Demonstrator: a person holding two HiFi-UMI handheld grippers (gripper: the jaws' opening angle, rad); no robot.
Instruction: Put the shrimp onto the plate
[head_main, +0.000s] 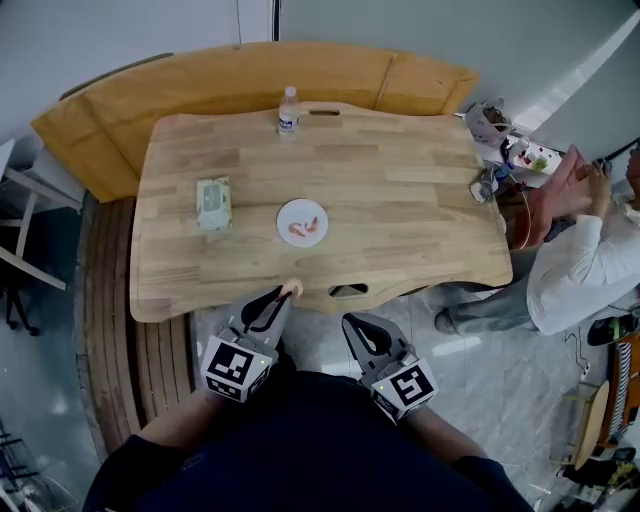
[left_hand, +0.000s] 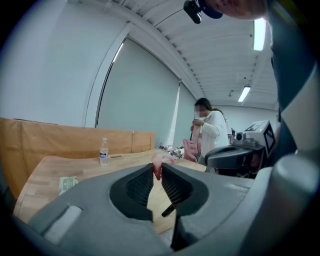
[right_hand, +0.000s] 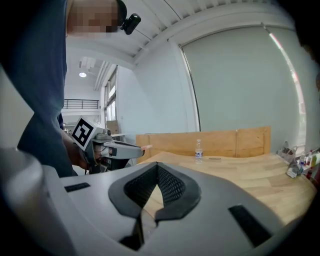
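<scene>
A white plate (head_main: 302, 222) lies mid-table with pink shrimp (head_main: 303, 230) on it. My left gripper (head_main: 287, 293) hovers at the table's near edge, shut on another pink shrimp (head_main: 292, 288). In the left gripper view that shrimp (left_hand: 157, 164) sticks up between the closed jaw tips of the left gripper (left_hand: 157, 169). My right gripper (head_main: 348, 320) hangs just off the near edge, shut with nothing in it. The right gripper view shows the right gripper (right_hand: 157, 164) with its jaws meeting, and the left gripper (right_hand: 144, 147) to its left.
A water bottle (head_main: 288, 110) stands at the table's far edge. A pale green packet (head_main: 213, 202) lies left of the plate. Small clutter (head_main: 503, 152) sits at the right end beside a person in white (head_main: 580, 260). A curved wooden bench (head_main: 90, 130) wraps the far side.
</scene>
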